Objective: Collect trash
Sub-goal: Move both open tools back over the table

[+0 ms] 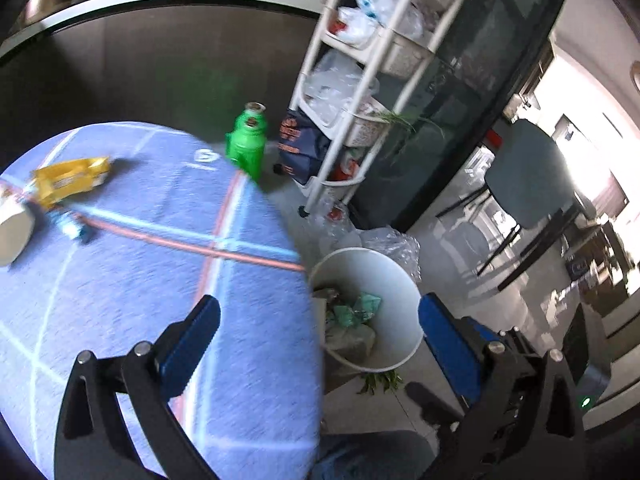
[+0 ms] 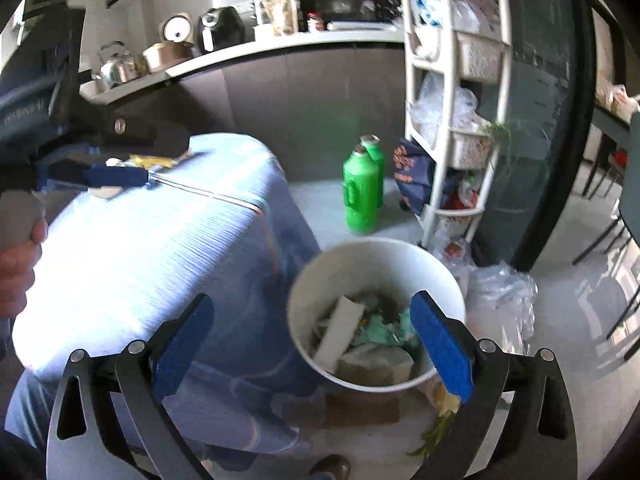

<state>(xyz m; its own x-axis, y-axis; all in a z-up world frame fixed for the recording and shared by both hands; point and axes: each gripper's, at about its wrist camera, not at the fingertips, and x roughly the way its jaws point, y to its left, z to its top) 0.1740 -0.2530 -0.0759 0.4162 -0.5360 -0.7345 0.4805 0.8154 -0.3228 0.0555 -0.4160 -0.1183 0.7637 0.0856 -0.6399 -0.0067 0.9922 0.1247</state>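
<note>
The white trash bin [image 2: 376, 308] stands on the floor just right of the blue-covered table [image 1: 140, 280], holding crumpled paper and green scraps [image 2: 384, 332]. On the table's far left lie a yellow wrapper [image 1: 72, 178] and a paper cup [image 1: 14, 232]. The right gripper [image 2: 312, 344] hangs over the bin, jaws spread wide and empty; the left gripper [image 1: 320, 344] is likewise wide apart, holding nothing. Two green bottles [image 2: 362, 188] stand beyond the bin, beside a white shelf rack [image 2: 456, 100].

White bin [image 2: 376, 264] upright on floor — trash [image 2: 360, 336] inside.
</note>
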